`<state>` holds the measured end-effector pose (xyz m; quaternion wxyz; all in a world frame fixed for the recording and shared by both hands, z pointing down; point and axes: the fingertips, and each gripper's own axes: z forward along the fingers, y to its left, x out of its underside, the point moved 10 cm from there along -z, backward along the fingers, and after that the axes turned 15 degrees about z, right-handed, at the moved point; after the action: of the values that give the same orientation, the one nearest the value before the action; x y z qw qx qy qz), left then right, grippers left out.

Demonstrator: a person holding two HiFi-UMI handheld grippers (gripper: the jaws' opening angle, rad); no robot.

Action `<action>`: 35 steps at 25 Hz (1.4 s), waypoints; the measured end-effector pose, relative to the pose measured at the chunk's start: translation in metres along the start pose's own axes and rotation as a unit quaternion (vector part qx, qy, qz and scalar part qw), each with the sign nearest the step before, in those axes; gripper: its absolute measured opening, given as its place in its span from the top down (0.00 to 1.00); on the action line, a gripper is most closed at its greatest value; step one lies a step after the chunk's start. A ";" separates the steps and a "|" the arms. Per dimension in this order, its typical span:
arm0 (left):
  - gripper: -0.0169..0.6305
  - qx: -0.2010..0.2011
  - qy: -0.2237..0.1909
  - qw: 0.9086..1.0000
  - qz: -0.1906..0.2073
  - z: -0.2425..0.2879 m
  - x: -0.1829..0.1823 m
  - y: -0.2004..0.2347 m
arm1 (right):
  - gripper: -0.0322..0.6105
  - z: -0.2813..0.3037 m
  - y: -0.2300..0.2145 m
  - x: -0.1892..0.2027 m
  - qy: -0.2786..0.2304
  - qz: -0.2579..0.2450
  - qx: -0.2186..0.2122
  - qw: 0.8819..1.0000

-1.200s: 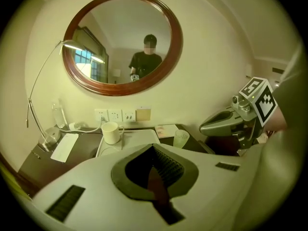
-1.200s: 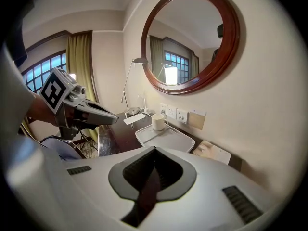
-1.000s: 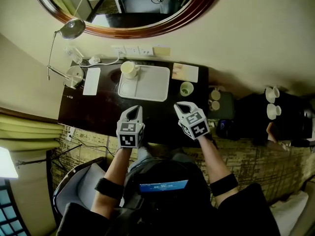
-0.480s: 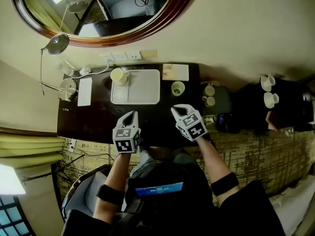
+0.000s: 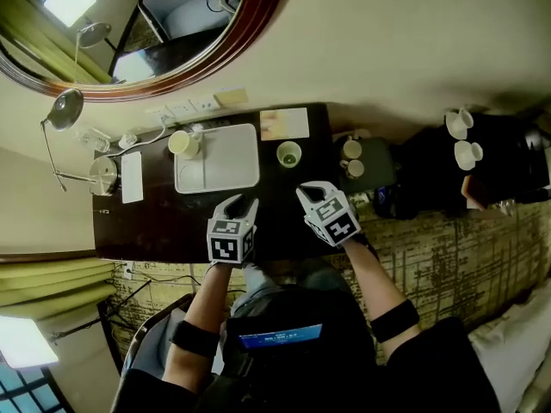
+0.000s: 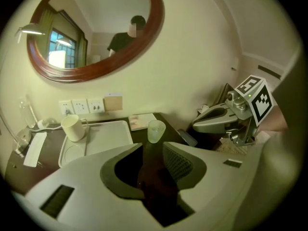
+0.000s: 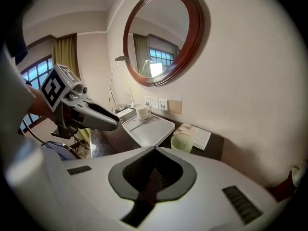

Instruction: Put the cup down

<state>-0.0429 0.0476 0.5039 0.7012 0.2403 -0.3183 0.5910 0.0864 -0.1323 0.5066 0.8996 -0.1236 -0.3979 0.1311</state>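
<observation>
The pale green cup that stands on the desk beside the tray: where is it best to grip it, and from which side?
Grip the green cup by its side wall, about mid-height, coming from the near side. It stands upright and shows no handle, and bare desk lies before it; the tray lies to one side.

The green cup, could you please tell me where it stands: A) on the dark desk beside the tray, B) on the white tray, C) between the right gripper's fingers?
A: the green cup stands on the dark desk, just right of the white tray.
</observation>
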 end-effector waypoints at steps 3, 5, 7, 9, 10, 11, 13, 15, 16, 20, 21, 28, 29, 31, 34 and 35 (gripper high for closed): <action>0.63 0.040 0.017 0.998 0.033 0.024 -0.027 -0.018 | 0.95 -0.001 -0.015 0.001 0.003 0.006 0.002 1.000; 0.59 0.056 0.026 0.996 0.057 0.043 -0.041 -0.026 | 0.95 -0.001 -0.024 0.003 0.007 0.009 0.005 1.000; 0.50 0.071 0.042 0.994 0.078 0.064 -0.052 -0.031 | 0.95 0.000 -0.032 0.005 0.009 0.011 0.009 1.000; 0.43 0.086 0.063 0.989 0.102 0.085 -0.062 -0.034 | 0.95 0.001 -0.042 0.005 0.011 0.015 0.012 1.000; 0.40 0.093 0.073 0.986 0.114 0.096 -0.066 -0.035 | 0.95 0.003 -0.047 0.005 0.012 0.018 0.013 1.000; 0.37 0.097 0.083 0.984 0.127 0.107 -0.070 -0.035 | 0.95 0.005 -0.052 0.005 0.013 0.021 0.012 1.000; 0.32 0.100 0.103 0.978 0.150 0.129 -0.077 -0.032 | 0.95 0.010 -0.063 0.006 0.016 0.026 0.011 0.999; 0.26 0.101 0.120 0.974 0.164 0.151 -0.080 -0.029 | 0.95 0.013 -0.072 0.008 0.016 0.031 0.011 0.999; 0.25 0.103 0.128 0.972 0.168 0.162 -0.081 -0.028 | 0.95 0.015 -0.077 0.009 0.015 0.034 0.011 0.999; 0.23 0.114 0.154 0.964 0.185 0.196 -0.085 -0.029 | 0.95 0.020 -0.092 0.015 0.013 0.045 0.011 0.999; 0.23 0.115 0.158 0.962 0.192 0.203 -0.086 -0.030 | 0.95 0.020 -0.095 0.015 0.013 0.048 0.011 0.999; 0.22 0.098 0.187 0.959 0.187 0.234 -0.084 -0.024 | 0.95 0.022 -0.115 0.017 0.013 0.059 0.013 0.998; 0.22 0.098 0.188 0.960 0.181 0.238 -0.082 -0.023 | 0.95 0.022 -0.117 0.017 0.014 0.059 0.013 0.998; 0.22 0.095 0.194 0.960 0.178 0.241 -0.082 -0.022 | 0.95 0.022 -0.121 0.017 0.015 0.061 0.014 0.998; 0.22 0.103 0.197 0.958 0.180 0.248 -0.078 -0.023 | 0.95 0.022 -0.124 0.017 0.016 0.064 0.015 0.998; 0.22 0.100 0.201 0.957 0.183 0.248 -0.079 -0.023 | 0.95 0.022 -0.125 0.017 0.016 0.064 0.015 0.998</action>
<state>-0.0685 -0.1863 0.6162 0.6029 0.1228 -0.1487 0.7741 0.0984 -0.2406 0.5731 0.8973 -0.1376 -0.3729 0.1918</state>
